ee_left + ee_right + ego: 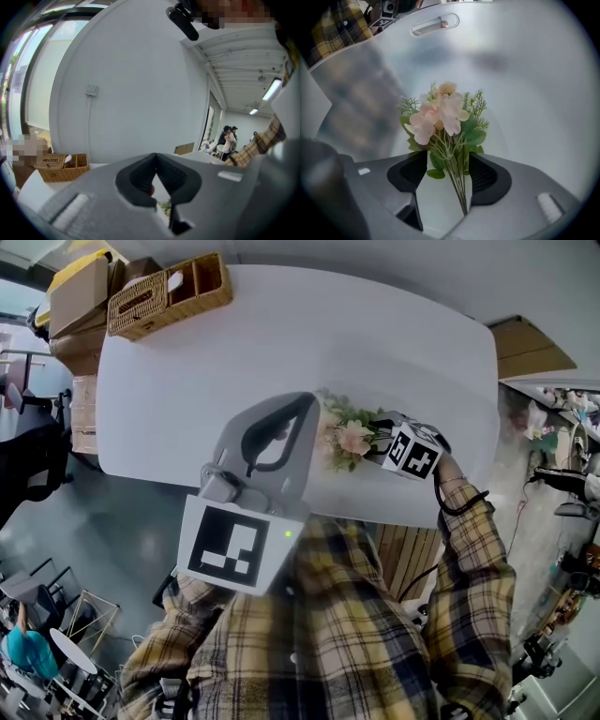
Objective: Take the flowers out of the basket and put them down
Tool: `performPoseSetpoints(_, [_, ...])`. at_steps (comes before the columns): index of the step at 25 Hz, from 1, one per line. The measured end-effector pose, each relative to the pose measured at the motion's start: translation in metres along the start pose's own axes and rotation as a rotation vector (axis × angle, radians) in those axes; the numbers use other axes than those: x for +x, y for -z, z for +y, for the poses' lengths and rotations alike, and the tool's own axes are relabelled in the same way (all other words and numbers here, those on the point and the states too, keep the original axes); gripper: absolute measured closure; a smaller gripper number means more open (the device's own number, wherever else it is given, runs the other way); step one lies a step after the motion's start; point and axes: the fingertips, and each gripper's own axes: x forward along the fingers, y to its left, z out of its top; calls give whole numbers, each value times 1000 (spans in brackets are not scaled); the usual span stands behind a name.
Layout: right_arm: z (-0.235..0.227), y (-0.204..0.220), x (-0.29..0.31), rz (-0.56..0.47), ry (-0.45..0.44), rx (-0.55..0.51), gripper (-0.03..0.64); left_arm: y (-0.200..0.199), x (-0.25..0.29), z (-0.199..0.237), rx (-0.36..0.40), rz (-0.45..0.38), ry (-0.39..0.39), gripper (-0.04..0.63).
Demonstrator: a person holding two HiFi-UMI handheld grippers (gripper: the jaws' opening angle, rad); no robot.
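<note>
A small bunch of pale pink flowers [352, 437] with green leaves lies on the white table [281, 334] near its front edge. In the right gripper view the flowers [440, 115] lie flat, and their thin stems run back between the jaws. My right gripper [375, 432] points steeply down over them. It [447, 157] is open, with a wide gap either side of the stems. My left gripper [307, 401] is raised close to the head camera, away from the flowers. Its jaws [155, 155] meet at the tips, with nothing held. The wicker basket [169, 294] stands at the table's far left corner.
Cardboard boxes [80, 296] are stacked off the table's far left. The basket [61, 168] also shows low left in the left gripper view, in front of a white wall. People [228, 138] stand in the background. Chairs and clutter ring the table on the floor.
</note>
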Motion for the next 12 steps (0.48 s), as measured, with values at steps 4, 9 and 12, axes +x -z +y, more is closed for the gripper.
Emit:
performPoseSetpoints(4, [-2, 9, 9, 26, 12, -5, 376, 1, -1, -2, -2, -1, -1, 594])
performPoseSetpoints(9, [-7, 12, 9, 18, 48, 1, 465, -1, -2, -1, -8, -4, -14, 594])
performPoseSetpoints(12, [-7, 10, 6, 6, 44, 9, 497, -2, -4, 3, -14, -7, -24, 594])
